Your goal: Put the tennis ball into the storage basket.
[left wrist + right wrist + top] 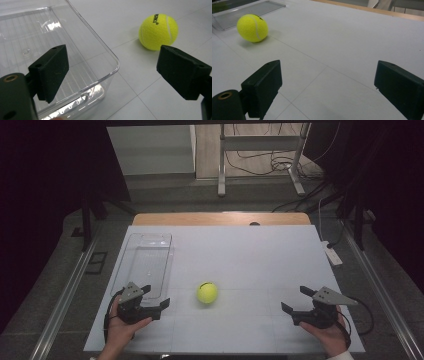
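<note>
Left claw [153, 297] open, nothing betw. jaws, hovering at near end of clear tray [142, 262]. Right claw [296, 300] open too, over bare worktop [260, 265]. Tray empty. Tennis ball [207, 292] on worktop, beside tray, betw. claws.

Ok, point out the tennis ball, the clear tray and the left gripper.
tennis ball [207, 292]: high view, middle of its yellow felt.
clear tray [110, 53]: left gripper view, on its near right rim.
left gripper [156, 298]: high view, midway between its open fingertips.
</note>
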### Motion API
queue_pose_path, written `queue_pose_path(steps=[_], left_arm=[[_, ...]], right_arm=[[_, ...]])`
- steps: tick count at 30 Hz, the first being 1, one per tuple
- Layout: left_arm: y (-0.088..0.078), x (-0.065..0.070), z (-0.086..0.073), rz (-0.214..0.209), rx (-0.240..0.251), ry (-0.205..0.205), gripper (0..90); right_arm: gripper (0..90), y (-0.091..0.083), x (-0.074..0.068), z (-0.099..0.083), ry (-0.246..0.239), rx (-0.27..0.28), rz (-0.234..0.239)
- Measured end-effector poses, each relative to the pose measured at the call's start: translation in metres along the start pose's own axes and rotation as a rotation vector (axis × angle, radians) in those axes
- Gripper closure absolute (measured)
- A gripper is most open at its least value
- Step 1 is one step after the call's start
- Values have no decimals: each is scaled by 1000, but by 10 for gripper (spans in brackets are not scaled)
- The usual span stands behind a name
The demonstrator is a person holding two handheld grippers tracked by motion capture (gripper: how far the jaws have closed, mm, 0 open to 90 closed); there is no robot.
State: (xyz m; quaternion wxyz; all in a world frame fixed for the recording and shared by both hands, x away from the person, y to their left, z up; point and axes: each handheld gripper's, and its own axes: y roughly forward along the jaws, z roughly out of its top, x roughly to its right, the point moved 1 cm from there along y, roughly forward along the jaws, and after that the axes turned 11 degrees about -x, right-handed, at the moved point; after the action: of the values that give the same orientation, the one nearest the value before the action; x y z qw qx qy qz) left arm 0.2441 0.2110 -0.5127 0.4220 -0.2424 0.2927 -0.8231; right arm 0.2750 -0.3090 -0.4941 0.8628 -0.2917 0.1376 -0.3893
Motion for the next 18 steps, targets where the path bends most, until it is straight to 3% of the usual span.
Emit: queue_pose_path(steps=[18], left_arm=[[-1, 0, 1, 5, 10, -1, 121]], right_arm=[[91, 3, 2, -3, -5, -21, -11]])
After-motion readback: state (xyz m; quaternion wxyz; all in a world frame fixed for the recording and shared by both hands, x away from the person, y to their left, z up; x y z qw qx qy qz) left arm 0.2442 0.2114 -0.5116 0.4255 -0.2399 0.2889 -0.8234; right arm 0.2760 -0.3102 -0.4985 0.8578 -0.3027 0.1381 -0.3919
